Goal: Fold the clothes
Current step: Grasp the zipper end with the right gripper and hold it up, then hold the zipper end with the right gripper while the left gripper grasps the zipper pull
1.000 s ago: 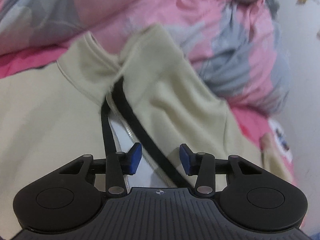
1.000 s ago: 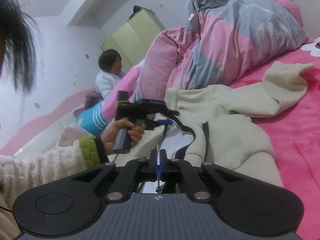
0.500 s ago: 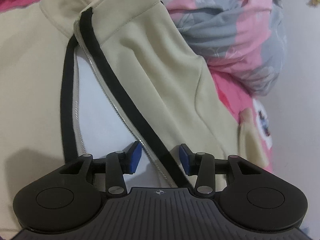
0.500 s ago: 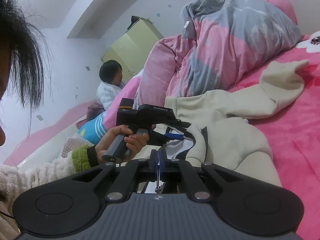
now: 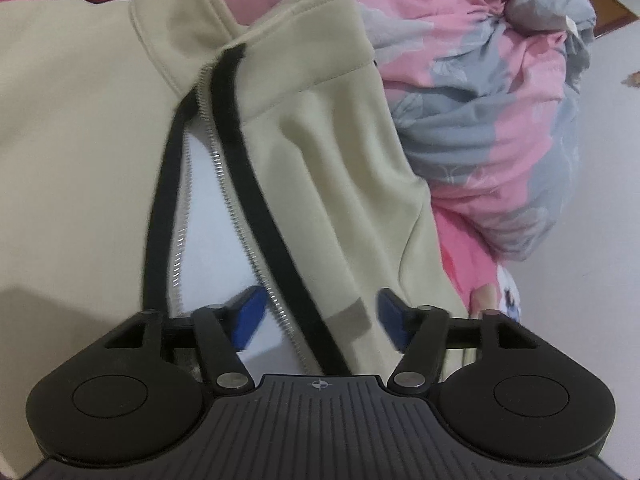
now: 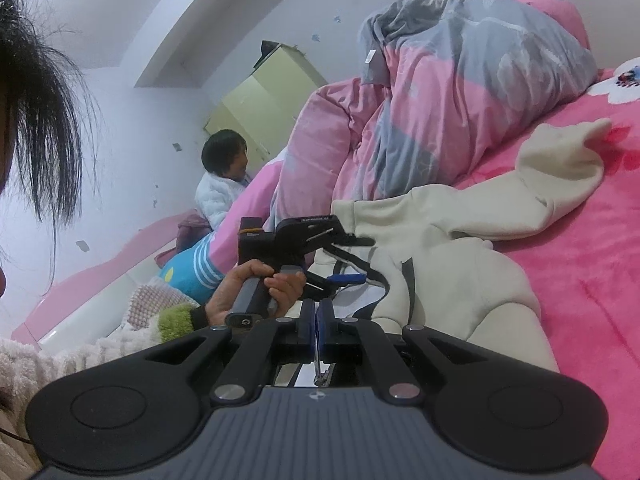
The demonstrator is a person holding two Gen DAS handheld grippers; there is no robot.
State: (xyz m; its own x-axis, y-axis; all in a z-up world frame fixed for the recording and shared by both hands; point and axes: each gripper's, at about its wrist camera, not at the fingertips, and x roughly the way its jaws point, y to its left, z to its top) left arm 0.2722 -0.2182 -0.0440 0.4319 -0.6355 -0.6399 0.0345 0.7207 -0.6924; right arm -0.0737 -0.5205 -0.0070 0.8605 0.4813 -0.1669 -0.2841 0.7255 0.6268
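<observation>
The cream jacket (image 5: 328,184) lies spread on the pink bed (image 6: 592,280), its zip (image 5: 236,208) open in a V and one sleeve (image 6: 560,176) flung out. The left tongs (image 5: 320,316) stand wide apart, straddling the black-edged zip and holding nothing. The right tongs (image 6: 316,322) are pressed together on what seems to be the zip near the hem. To do this well, I judge the front edges should meet flat before any fold. The bunched quilt (image 6: 460,92) crowds the collar; another person (image 6: 224,176) sits beyond.
</observation>
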